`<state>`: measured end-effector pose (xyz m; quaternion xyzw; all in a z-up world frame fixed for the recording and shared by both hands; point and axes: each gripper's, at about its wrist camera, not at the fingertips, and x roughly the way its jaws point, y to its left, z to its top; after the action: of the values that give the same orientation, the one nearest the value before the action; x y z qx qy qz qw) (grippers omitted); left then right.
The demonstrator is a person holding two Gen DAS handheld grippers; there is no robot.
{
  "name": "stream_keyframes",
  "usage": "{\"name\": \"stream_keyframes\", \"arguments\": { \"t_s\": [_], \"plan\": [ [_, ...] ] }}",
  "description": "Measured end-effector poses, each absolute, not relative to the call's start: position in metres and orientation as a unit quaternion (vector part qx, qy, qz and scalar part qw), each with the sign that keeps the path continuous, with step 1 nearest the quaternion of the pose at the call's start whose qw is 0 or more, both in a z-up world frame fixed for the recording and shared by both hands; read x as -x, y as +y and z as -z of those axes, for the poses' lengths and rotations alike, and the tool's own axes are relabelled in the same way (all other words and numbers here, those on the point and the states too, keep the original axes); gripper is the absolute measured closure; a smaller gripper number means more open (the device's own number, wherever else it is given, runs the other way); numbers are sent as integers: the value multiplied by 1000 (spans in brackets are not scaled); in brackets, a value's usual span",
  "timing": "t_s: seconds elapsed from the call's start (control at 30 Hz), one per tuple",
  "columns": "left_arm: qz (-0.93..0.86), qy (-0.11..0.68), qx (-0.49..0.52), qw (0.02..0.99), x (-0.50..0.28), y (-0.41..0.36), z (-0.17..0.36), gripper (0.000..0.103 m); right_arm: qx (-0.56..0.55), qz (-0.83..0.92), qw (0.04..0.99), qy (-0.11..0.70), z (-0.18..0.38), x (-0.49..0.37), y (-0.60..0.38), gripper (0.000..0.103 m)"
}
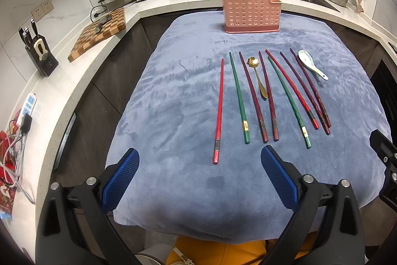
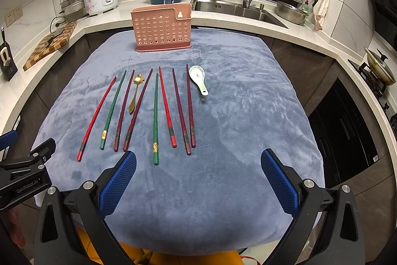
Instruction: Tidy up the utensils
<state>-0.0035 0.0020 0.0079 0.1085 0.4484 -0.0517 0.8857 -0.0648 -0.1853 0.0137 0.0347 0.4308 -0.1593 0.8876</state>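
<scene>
Pink perforated holder (image 2: 162, 27) upright at far edge of blue cloth (image 2: 235, 116); contents not visible. Chopsticks (image 2: 155, 116), gold spoon (image 2: 135, 93), ceramic spoon (image 2: 198, 78) lie in front. Left gripper (image 1: 199, 178), right gripper (image 2: 198, 178): wide, nothing held

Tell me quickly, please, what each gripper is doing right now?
Left gripper: open, holding nothing, above the blue cloth.
Right gripper: open, holding nothing, above the same cloth.
</scene>
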Motion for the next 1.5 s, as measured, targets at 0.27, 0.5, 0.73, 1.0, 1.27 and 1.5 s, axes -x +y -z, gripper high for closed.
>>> {"name": "stream_keyframes", "arguments": {
  "t_s": [0.27,0.5,0.73,1.0,1.27,1.5],
  "plan": [
    [52,448,-109,886,3,2,-8,9,-35,159,888,431,-14,65,-185,7],
    [52,448,-109,886,3,2,-8,9,-35,159,888,431,-14,65,-185,7],
    [52,448,-109,886,3,2,-8,9,-35,158,888,431,-15,65,-185,7],
    [52,448,-109,886,3,2,-8,9,-35,158,888,431,-16,64,-183,7],
    [52,449,-109,885,3,4,-9,9,-37,157,888,431,-13,64,-186,7],
    [51,449,-111,885,2,5,-9,9,-39,155,887,432,-11,63,-188,7]
  ]
}}
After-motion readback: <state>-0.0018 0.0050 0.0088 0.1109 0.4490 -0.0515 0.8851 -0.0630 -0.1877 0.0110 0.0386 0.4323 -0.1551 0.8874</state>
